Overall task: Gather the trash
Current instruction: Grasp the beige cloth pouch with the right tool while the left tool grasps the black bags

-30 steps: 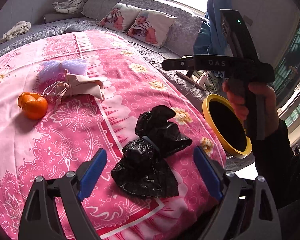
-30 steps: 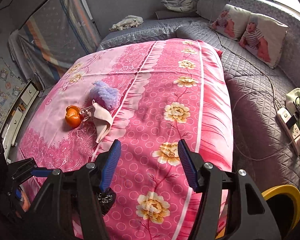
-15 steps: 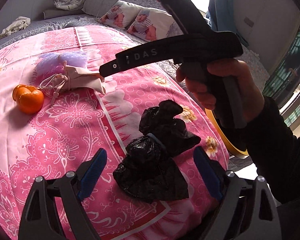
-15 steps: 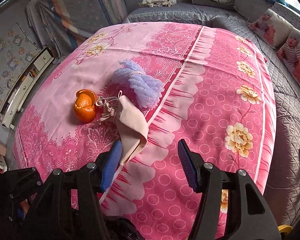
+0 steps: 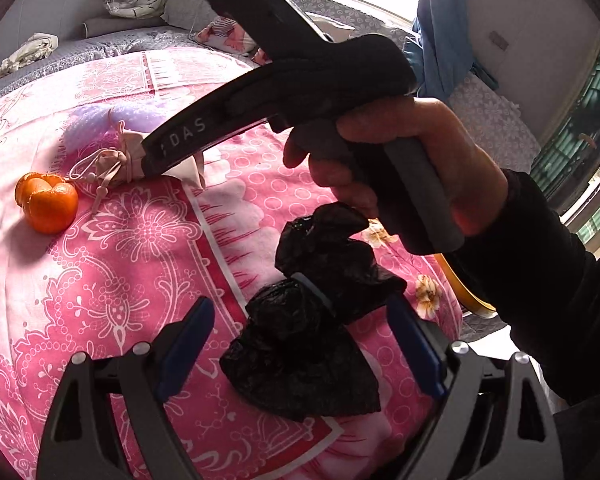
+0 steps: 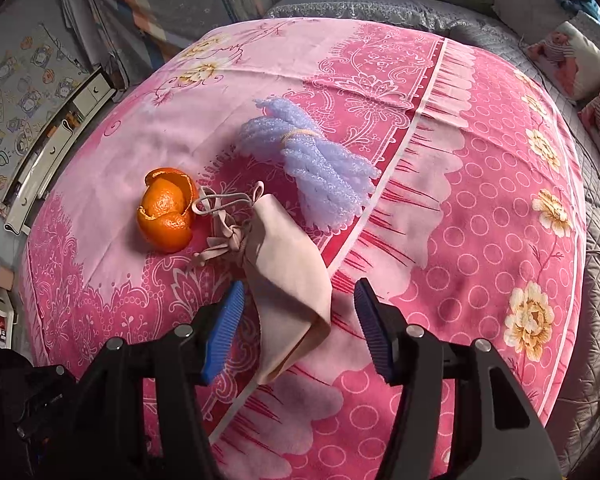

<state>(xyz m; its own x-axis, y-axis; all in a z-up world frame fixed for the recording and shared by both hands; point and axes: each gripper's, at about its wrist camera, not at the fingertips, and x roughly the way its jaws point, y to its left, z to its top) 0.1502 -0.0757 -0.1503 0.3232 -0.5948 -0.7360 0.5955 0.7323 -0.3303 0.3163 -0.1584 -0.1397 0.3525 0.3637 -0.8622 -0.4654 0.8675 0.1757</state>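
Note:
On the pink bedspread [image 6: 480, 200] lie a beige face mask [image 6: 284, 280], an orange peel [image 6: 166, 210] and a purple foam net [image 6: 320, 172]. My right gripper [image 6: 300, 320] hovers open over the mask's near end, which lies between its blue pads [image 6: 228, 328] without being pressed. In the left wrist view, a black plastic bag bundle [image 5: 300, 340] lies between the spread fingers of my open left gripper [image 5: 300, 344]. A hand [image 5: 400, 168] holds the right gripper's body [image 5: 260, 120] over the mask [image 5: 112, 164], near the peel [image 5: 48, 200].
A yellow-rimmed bin [image 5: 464, 292] stands off the bed's right edge, mostly hidden by the black sleeve [image 5: 540, 288]. Printed pillows [image 6: 572, 60] and grey quilting [image 6: 380, 8] lie at the back. A white drawer unit [image 6: 52, 148] stands beyond the bed's left side.
My right gripper has swung left across the bed and lowered until the mask lies between its fingers. The left gripper stayed over the black bags.

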